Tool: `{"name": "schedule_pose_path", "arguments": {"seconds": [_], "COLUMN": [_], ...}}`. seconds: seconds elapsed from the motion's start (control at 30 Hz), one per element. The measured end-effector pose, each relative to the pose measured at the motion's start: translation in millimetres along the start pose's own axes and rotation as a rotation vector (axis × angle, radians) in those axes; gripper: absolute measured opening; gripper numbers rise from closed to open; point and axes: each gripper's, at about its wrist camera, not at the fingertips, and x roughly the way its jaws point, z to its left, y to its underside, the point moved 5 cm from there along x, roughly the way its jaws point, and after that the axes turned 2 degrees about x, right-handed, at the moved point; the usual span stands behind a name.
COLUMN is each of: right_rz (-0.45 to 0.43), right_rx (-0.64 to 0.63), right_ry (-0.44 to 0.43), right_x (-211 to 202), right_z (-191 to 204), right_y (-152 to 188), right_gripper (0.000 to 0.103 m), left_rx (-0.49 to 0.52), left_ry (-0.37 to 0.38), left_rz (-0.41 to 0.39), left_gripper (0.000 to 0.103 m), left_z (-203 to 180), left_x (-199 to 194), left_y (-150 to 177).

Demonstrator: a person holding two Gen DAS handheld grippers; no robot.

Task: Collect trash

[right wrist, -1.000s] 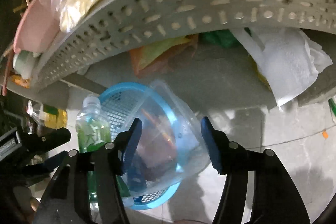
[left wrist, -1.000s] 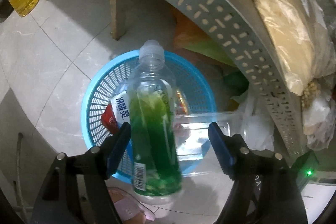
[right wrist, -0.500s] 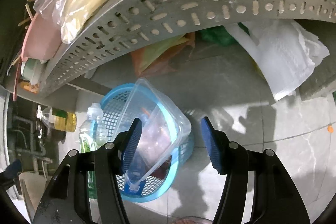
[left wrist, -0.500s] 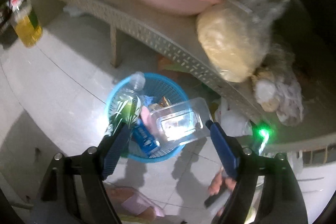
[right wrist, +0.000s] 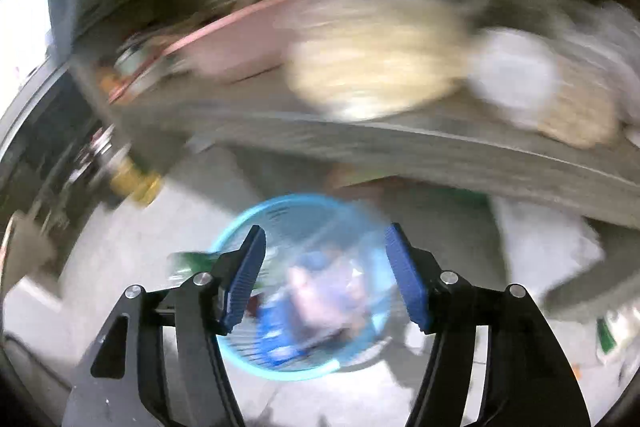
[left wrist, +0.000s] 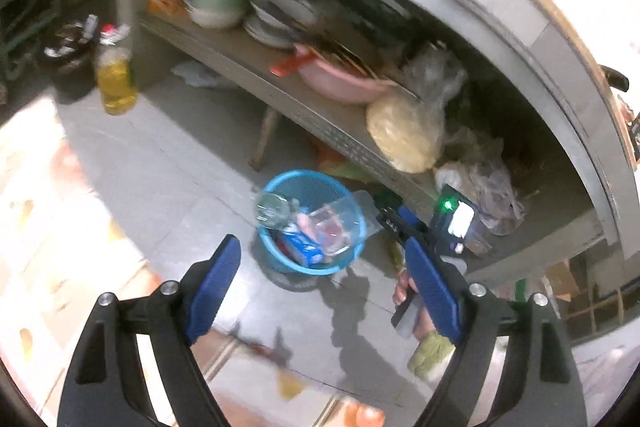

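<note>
Both tongs stand open and hold nothing: our left tongs (left wrist: 320, 287) have just been spreading wider, with only floor and basket showing in the gap, and our right tongs (right wrist: 324, 277) have just been parting a little more too, empty between the blue pads. Below them the blue basket (left wrist: 280, 187) sits on the tiled floor (left wrist: 160, 163), and the trash lies inside it: a clear plastic bottle (left wrist: 272, 209) leaning at the rim, a clear plastic tray (left wrist: 340, 223) tilted on top, and a blue wrapper (left wrist: 300, 245) beneath. The right wrist view is blurred, so we make out only the basket's ring and coloured shapes in it. Just beside the basket runs a perforated metal shelf (left wrist: 340, 131). On it rest a pink basin (left wrist: 340, 83) and a bag of pale noodles (left wrist: 404, 135). Well apart, to the left, a bottle of yellow oil (left wrist: 116, 79) stands on the floor.
</note>
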Motion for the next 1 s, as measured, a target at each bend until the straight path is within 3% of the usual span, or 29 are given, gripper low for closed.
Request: {"name": "schedule_pose_path", "arguments": {"seconds": [0.1,0.23,0.5,0.73,0.9,1.0], "right_rz": [0.039,0.110,0.142,-0.003,-0.114,-0.174], "right_rx": [-0.029,-0.104,-0.351,-0.527,-0.575,-0.617], "right_ry": [-0.053,-0.143,-0.240,-0.326,-0.365,-0.384], "right_x": [0.2,-23.2,-128.3,-218.4,-261.4,-286.2], "right_z": [28.0,50.6,49.7,75.1,103.7,118.5], "right_y": [4.8,27.1,71.5,74.8,74.2,82.7], "right_gripper": [0.060,0.062,0.073,0.094,0.095,0.095], "left_rx": [-0.005,-0.035,-0.195,-0.378,-0.554,-0.585], "left_ry": [-0.038,-0.127,-0.227,-0.449,-0.628,-0.671], "left_rz": [-0.046,-0.163,-0.313,-0.464,-0.544,-0.555], "left_gripper": [0.083,0.086,0.096,0.097,0.097,0.097], "left_z": [7.4,15.5,18.9,30.0,30.0,22.2], "left_x": [-31.0,-78.6,-130.2,-179.7,-212.6,-218.6], "left_y": [12.9,46.2,129.3,166.4,185.2,199.0]}}
